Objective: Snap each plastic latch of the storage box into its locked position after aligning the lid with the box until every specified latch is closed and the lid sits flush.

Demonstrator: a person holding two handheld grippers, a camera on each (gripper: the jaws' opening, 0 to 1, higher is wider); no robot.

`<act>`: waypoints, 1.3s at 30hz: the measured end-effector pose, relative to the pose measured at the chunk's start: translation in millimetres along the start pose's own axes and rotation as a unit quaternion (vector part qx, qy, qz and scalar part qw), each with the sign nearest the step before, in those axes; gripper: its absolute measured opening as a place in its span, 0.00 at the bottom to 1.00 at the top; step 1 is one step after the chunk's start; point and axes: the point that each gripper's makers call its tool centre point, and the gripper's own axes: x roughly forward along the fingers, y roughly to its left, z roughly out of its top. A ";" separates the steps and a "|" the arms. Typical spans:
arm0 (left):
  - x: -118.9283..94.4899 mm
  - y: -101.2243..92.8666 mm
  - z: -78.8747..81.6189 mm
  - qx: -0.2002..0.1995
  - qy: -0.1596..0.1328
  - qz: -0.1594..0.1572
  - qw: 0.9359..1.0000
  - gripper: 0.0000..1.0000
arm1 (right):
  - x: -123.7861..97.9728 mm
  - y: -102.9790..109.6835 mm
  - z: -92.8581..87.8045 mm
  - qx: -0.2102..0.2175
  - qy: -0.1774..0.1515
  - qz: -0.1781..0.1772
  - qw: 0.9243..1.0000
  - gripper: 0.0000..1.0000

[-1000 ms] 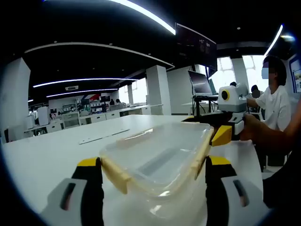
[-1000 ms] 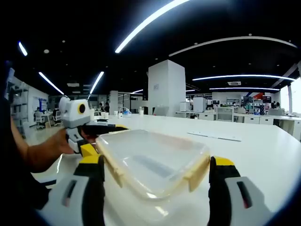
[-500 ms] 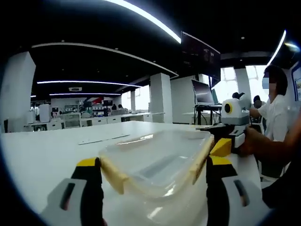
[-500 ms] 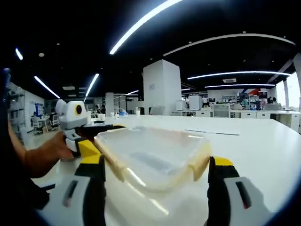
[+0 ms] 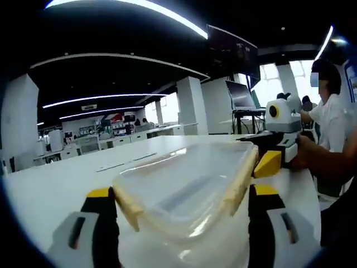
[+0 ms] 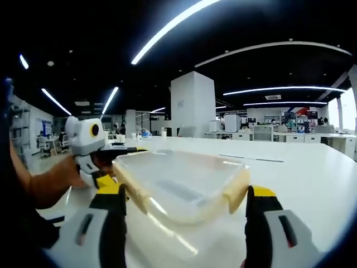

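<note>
The storage box is bracketed by each wide-open, empty hand-held gripper; latches should be pressed squarely inward.

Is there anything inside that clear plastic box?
Looks empty. Through the see-through box only the white table shows, and the left gripper view shows nothing inside either.

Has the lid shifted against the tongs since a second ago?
Cannot tell. The lid sits between the right tongs much as before; the background moved with the camera.
</note>
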 end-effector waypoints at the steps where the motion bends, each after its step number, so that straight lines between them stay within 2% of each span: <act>1: -1.5 -0.5 0.9 -0.004 -0.007 -0.005 1.000 0.94 | 0.0 0.0 -0.1 0.000 0.000 0.000 1.000 0.86; 5: -3.2 -1.7 -0.1 -0.010 -0.022 -0.011 1.000 0.92 | 1.0 1.6 -2.3 -0.010 0.005 -0.002 1.000 0.86; 6: -2.8 -3.0 -0.4 -0.010 -0.023 -0.011 1.000 0.93 | 1.0 1.2 -8.2 -0.028 0.022 -0.008 0.999 0.86; 7: -2.3 -4.4 -0.6 0.000 -0.023 -0.008 1.000 0.93 | 3.4 3.1 -5.4 -0.019 0.012 -0.006 1.000 0.86; 10: -1.5 -8.6 -0.6 -0.002 -0.018 -0.014 1.000 1.00 | 3.2 1.5 -6.8 -0.021 0.014 -0.007 1.000 0.86; 12: -3.3 -8.3 -1.6 -0.001 -0.020 -0.017 1.000 1.00 | 3.5 2.1 -7.3 -0.020 0.014 -0.007 1.000 0.86; 13: -4.9 -8.5 -1.3 -0.003 -0.022 -0.023 0.999 0.99 | 3.7 2.3 -7.5 -0.021 0.014 -0.006 1.000 0.86; 14: -6.1 -6.0 -1.6 -0.004 -0.023 -0.021 1.000 0.91 | 3.4 2.5 -7.4 -0.021 0.014 -0.006 1.000 0.86; 22: 0.5 -1.9 -3.3 -0.004 -0.011 0.001 1.000 0.92 | 2.5 2.8 -7.5 -0.020 0.014 -0.005 1.000 0.85; 30: 2.8 0.1 -2.6 -0.014 -0.026 0.000 1.000 0.89 | 2.2 2.9 -8.4 -0.008 0.019 -0.004 1.000 0.83; 35: 2.6 -0.4 -3.0 -0.015 -0.026 -0.003 1.000 0.87 | 2.5 3.6 -7.2 -0.015 0.017 -0.003 1.000 0.83; 39: -4.8 -2.2 0.1 -0.017 -0.030 -0.007 0.999 0.87 | 2.1 5.4 -9.7 -0.014 0.019 -0.004 1.000 0.82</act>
